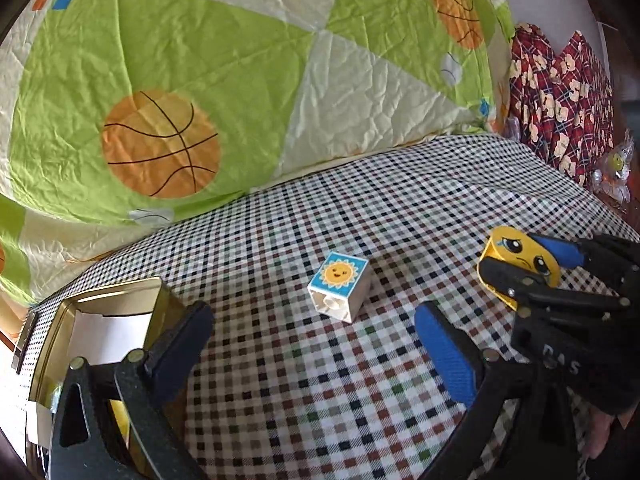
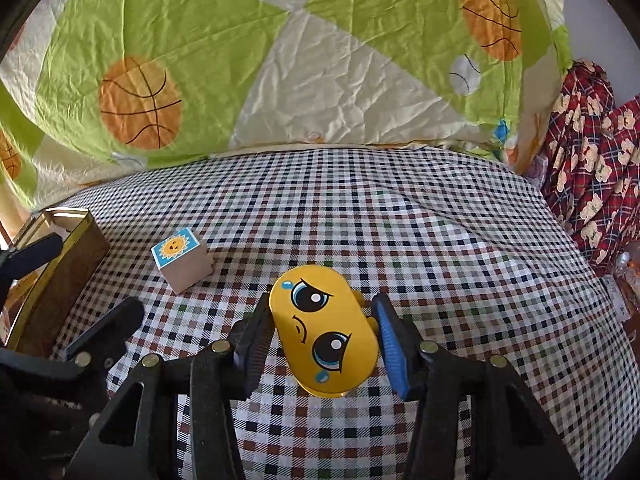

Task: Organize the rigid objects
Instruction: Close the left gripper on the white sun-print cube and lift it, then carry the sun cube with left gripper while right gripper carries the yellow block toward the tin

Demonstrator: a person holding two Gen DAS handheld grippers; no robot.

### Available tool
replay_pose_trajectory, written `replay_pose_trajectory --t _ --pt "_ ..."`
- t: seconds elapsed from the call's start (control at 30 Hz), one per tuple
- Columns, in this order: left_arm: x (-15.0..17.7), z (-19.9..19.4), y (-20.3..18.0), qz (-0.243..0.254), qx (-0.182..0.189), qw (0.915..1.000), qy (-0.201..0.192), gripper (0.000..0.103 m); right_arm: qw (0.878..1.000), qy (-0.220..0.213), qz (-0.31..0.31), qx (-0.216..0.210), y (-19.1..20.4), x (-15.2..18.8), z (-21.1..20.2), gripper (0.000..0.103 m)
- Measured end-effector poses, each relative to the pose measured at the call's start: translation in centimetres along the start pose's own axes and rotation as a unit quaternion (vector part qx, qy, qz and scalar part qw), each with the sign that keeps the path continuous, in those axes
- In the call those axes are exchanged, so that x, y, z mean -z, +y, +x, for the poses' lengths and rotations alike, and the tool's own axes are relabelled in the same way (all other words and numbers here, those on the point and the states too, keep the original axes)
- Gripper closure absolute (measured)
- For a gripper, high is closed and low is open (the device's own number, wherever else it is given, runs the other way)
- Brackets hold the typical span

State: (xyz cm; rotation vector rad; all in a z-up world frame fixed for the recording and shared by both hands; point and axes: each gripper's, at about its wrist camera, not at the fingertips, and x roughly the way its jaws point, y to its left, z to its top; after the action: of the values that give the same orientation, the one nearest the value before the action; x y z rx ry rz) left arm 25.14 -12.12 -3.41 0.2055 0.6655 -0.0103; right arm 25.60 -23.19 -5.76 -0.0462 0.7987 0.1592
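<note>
covering the bed, checked cloth under spread left tongs; right tongs pinching yellow tin.

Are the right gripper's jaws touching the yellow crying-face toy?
Cannot tell. In the right wrist view the right gripper brackets the yellow toy; the black jaw looks flush, but a sliver shows beside the blue one.

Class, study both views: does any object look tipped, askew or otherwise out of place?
Yes. The white sun block lies tipped on the checked cloth, its hollow underside facing sideways in the left wrist view. The yellow face toy sits between the right hand-held gripper fingers, seemingly undamaged.
</note>
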Motion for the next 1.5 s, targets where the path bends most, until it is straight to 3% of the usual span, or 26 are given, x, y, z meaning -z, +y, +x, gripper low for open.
replay_pose_trajectory --t 0.17,0.3,0.43,0.5,0.63,0.77,1.07,1.5 --pt "-0.8 3.2 0.3 -0.009 0.004 0.9997 0.02 0.004 1.0 -0.013 0.007 -0.004 -0.3 -0.2 -0.1 0.051" --pt "-1.2 4.4 0.4 -0.021 0.032 0.9985 0.04 0.008 1.0 -0.013 0.017 -0.001 -0.8 -0.4 0.1 0.051" --pt "-1.5 5.6 -0.8 0.01 0.043 0.9976 0.054 0.01 1.0 -0.022 0.013 0.004 -0.7 -0.2 -0.4 0.051" --pt "-1.6 6.5 -1.1 0.018 0.047 0.9964 0.068 0.023 1.0 -0.026 0.009 0.007 -0.6 -0.1 -0.5 0.051" --pt "-1.6 7.4 -1.4 0.023 0.069 0.9935 0.087 0.035 1.0 -0.028 0.001 0.009 -0.4 -0.1 -0.6 0.051" --pt "-1.3 7.4 -1.9 0.032 0.099 0.9909 0.085 0.072 0.999 -0.037 -0.005 0.011 -0.1 0.0 -1.0 0.051" --pt "-0.9 5.9 -3.7 0.081 0.066 0.9922 0.067 0.072 0.997 -0.071 -0.018 0.01 0.5 0.2 -2.2 0.051" --pt "0.1 2.9 -2.4 0.038 0.082 0.9953 0.034 0.072 0.995 -0.095 -0.022 0.01 0.7 0.4 -3.0 0.051"
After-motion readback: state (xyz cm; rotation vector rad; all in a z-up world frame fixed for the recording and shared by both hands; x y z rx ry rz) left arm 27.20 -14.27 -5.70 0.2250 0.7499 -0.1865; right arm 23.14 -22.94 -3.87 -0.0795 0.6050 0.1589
